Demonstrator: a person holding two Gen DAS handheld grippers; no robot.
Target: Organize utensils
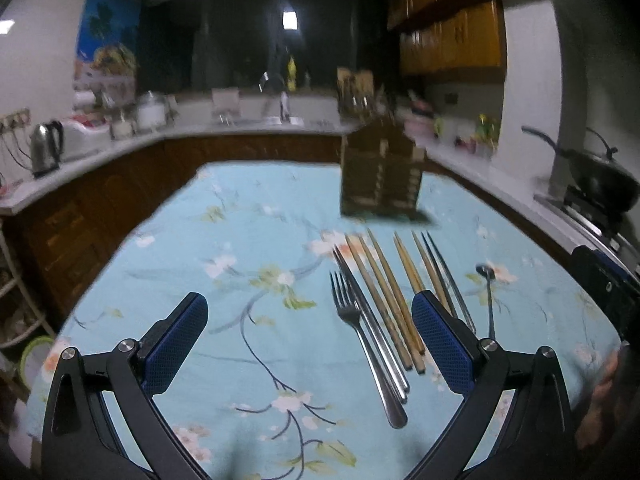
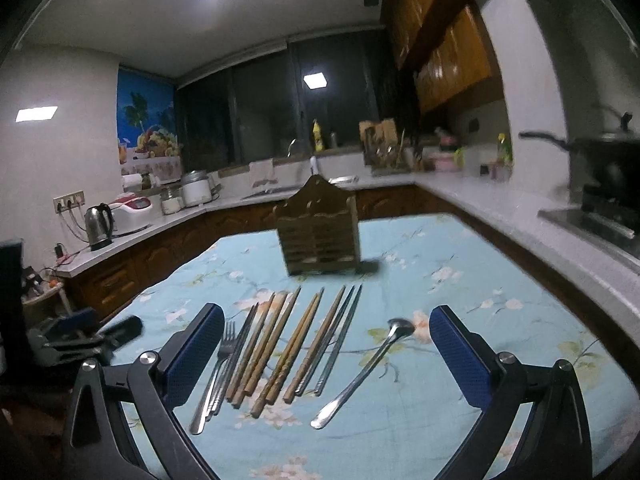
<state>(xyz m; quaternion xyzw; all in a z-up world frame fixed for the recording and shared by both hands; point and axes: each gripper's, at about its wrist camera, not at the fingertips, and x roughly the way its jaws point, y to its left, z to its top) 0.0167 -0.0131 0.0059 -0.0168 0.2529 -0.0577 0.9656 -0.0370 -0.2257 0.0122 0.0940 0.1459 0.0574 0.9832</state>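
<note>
Utensils lie in a row on a table with a light-blue floral cloth (image 1: 248, 264). A steel fork (image 1: 362, 340) lies leftmost, beside metal chopsticks and several wooden chopsticks (image 1: 384, 292). A steel spoon (image 2: 366, 364) rests apart at the right. Behind them stands a brown wooden utensil holder (image 2: 320, 236), upright, also seen as the holder (image 1: 380, 176) in the left wrist view. My left gripper (image 1: 310, 310) is open above the cloth, its right finger over the chopsticks. My right gripper (image 2: 326, 322) is open, hovering over the row with nothing between its fingers.
Kitchen counters wrap around the table. A kettle (image 2: 98, 226) and rice cookers stand on the left counter, a sink at the back, a black wok (image 1: 600, 176) on the stove at right. A person's hand (image 1: 608, 400) shows at the right edge.
</note>
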